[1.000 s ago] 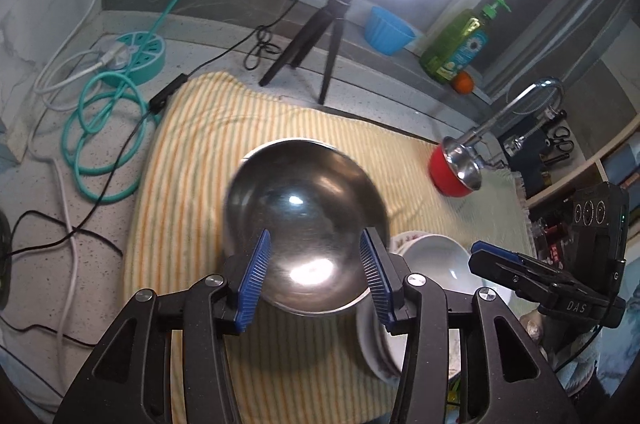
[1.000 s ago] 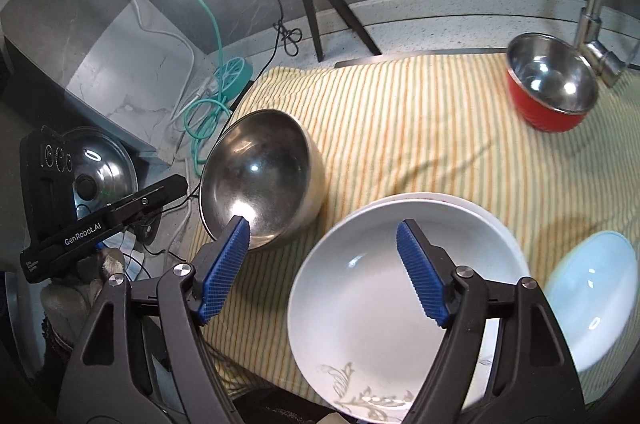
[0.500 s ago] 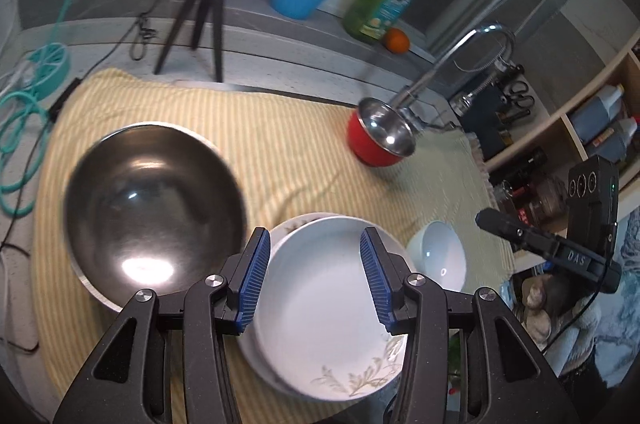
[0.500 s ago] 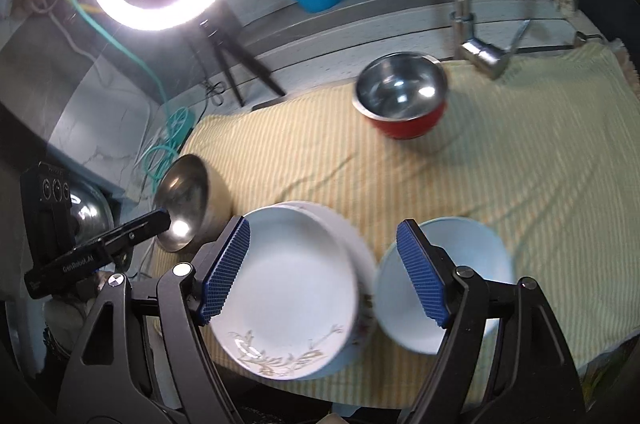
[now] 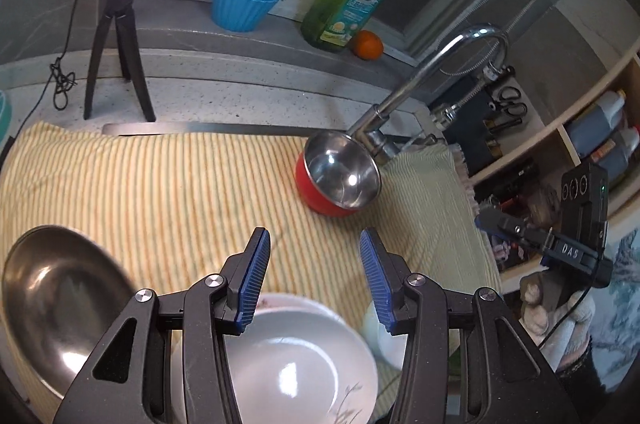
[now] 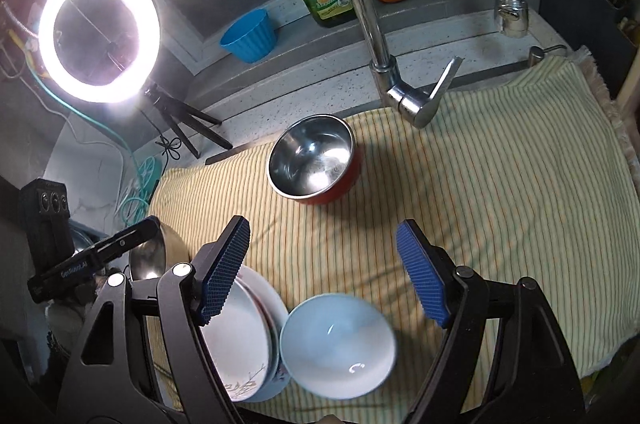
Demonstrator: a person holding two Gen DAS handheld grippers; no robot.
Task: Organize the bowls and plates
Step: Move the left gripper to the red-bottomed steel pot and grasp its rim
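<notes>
Plates (image 6: pixel 236 340), two white glazed ones stacked at the near edge of the striped cloth (image 6: pixel 500 191), look hard, slick and breakable; I would pinch each by its raised rim, not the smooth well. Touching them on the right sits a pale bowl (image 6: pixel 338 346), light and best taken by its lip. Farther back stands a red steel bowl (image 6: pixel 314 163), sturdier. Left gripper (image 5: pixel 312 274) hovers part-open and empty; right gripper (image 6: pixel 324 270) gapes wide, empty.
</notes>
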